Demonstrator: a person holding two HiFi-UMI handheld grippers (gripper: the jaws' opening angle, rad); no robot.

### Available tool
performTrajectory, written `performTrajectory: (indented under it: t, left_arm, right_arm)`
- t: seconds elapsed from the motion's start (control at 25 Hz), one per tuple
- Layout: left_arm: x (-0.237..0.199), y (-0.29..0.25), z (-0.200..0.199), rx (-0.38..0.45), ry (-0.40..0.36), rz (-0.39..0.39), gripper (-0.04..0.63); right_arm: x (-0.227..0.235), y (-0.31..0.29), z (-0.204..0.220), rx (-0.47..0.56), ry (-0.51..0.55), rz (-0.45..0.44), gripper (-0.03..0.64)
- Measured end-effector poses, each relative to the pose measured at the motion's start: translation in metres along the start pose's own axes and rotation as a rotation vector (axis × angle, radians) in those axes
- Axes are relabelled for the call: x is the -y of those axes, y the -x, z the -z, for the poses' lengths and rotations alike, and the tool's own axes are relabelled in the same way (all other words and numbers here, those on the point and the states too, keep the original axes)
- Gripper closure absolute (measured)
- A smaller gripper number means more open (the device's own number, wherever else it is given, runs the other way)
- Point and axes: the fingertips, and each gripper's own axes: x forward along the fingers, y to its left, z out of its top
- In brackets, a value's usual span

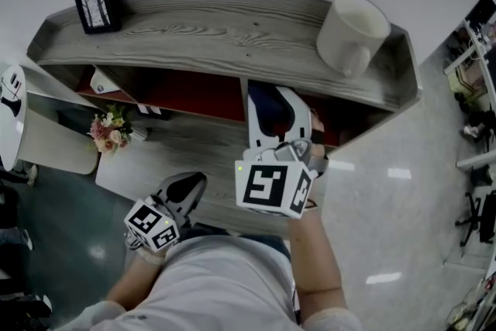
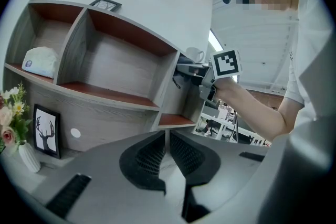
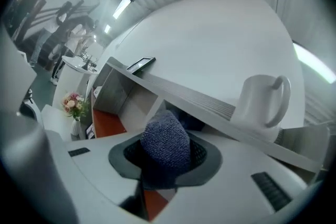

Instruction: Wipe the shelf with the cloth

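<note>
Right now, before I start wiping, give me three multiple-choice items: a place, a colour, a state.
1. Where is the white mug? A) on the shelf, on its top board B) inside a compartment C) on the floor
2. What colour is the cloth? A) red B) blue C) yellow
3. The right tongs are: A) open, empty B) shut on the cloth C) shut on the mug
Answers: 1 A, it stands on top; 2 B, blue knit shows in the right gripper view; 3 B, the jaws pinch the cloth.

Shelf [image 1: 217, 27]: matt wood w/ grain; cloth [image 3: 167, 144]: rough knit.
</note>
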Motion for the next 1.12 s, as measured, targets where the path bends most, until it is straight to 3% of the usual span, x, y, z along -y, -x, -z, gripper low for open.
performTrajectory:
  t: [0.2,0.64,1.12]
  left_arm:
    - [0.001,0.0,0.001,0.001,0.002,-0.004,0.558]
    - [-0.006,0.0,0.0,0.002,0.008,-0.034,0.558]
    - [-0.007,-0.004,0.001,-0.002,0.017,-0.037,0.558]
  right_arm:
    - [0.007,-0.011,0.003,0.02,-0.016,0.01,0.5]
    - [0.012,-0.054,0.036,-0.036,0.089,0.023,0.502]
    - [-0.031,-0.072,0.115,-0.233,0.193,-0.141,0.502]
